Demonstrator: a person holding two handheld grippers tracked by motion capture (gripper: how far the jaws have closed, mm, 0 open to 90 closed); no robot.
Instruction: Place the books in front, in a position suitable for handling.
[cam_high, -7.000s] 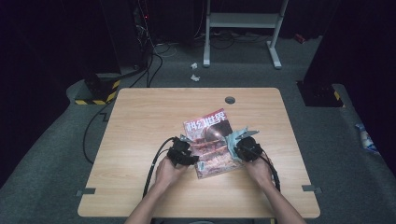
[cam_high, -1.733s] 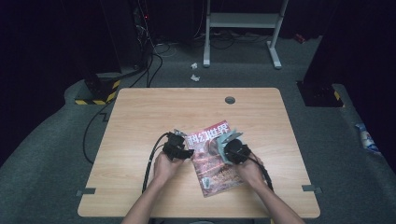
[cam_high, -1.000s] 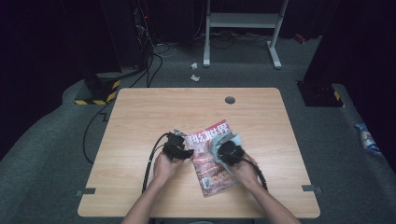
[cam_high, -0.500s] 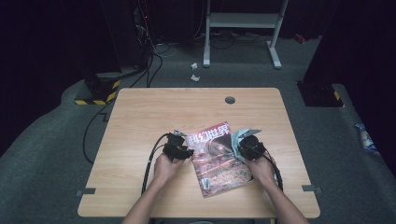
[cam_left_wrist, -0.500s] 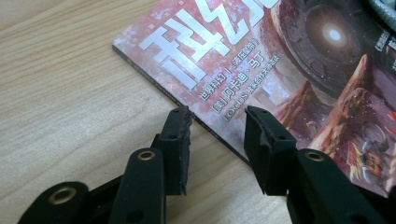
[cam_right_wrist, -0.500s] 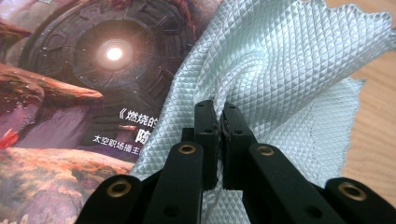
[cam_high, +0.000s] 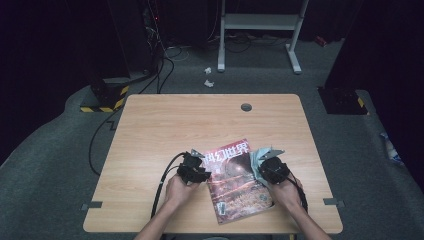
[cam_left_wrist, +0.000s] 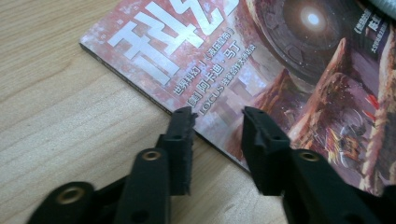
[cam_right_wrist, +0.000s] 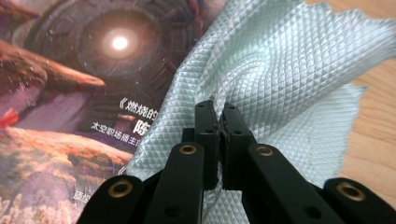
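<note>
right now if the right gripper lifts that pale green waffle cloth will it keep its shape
Probably not: the pale green waffle-textured cloth already bunches in folds where the right gripper pinches it, so it likely drapes limp. It looks thin, probably light, and may drag across the glossy magazine cover.

Table (cam_high: 165, 125) brightly lit amid dark surroundings; magazine (cam_left_wrist: 261, 51) cover shows soft glare.

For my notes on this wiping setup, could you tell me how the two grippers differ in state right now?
The left gripper has its jaws apart, holding nothing, over the magazine's spine edge. The right gripper has its jaws shut on the pale blue cloth, at the magazine's opposite side. Both are hand-held, low over the table.
</note>
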